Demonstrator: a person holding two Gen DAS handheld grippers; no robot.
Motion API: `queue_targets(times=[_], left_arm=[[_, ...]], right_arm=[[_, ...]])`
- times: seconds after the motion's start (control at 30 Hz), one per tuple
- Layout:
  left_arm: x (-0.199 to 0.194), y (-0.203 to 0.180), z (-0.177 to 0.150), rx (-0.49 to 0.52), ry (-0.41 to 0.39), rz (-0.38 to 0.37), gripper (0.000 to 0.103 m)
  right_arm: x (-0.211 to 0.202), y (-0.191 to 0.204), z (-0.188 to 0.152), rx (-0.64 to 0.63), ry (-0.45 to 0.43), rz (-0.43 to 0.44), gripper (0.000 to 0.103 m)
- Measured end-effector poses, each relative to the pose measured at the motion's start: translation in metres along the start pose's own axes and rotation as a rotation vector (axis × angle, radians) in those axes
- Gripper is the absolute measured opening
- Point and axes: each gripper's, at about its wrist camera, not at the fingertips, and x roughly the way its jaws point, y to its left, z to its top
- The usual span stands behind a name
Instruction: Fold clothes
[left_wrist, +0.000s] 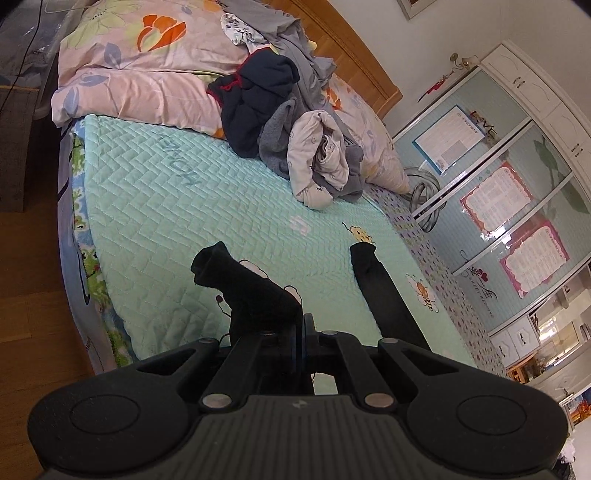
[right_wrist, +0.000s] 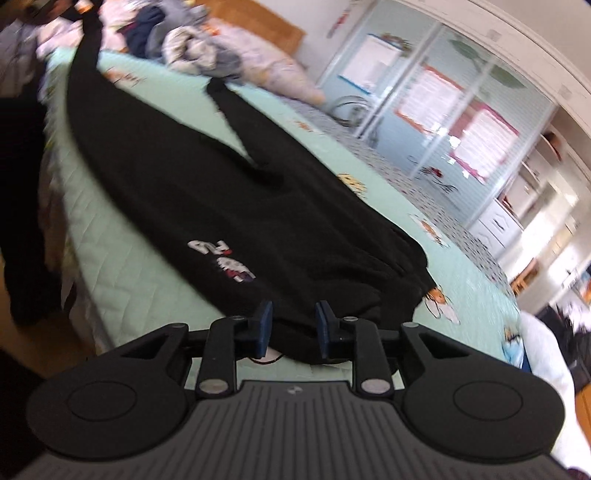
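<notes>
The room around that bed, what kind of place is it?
Most likely a home bedroom. There is a bed with a wooden headboard, a floral pillow beside a pile of clothes, and a wardrobe with sliding doors along the wall.

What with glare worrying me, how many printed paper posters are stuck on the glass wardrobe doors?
3. A blue-bordered poster nearest the wooden headboard, a pink-bordered poster beside it, a second pink-bordered poster further along; more may be hidden off-frame.
</notes>
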Motion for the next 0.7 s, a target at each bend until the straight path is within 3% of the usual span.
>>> queue_targets(times=[0.2,0.53,0.7], left_arm=[[0.002,0.0,0.004,-0.008,0.018,-0.001,0.001],[0.01,-0.002,0.0,-0.002,0.041,-0.007,0.001],[0.017,-0.002,-0.001,0.006,0.056,-0.009,0.001]], right_arm=[[0.001,0.013,0.002,-0.155,0.003,0.058,0.052],[0.016,0.016,0.002,-0.36,0.042,0.101,0.051],[0.016,0.019,0.009,-0.38,0.047,0.105,0.051]])
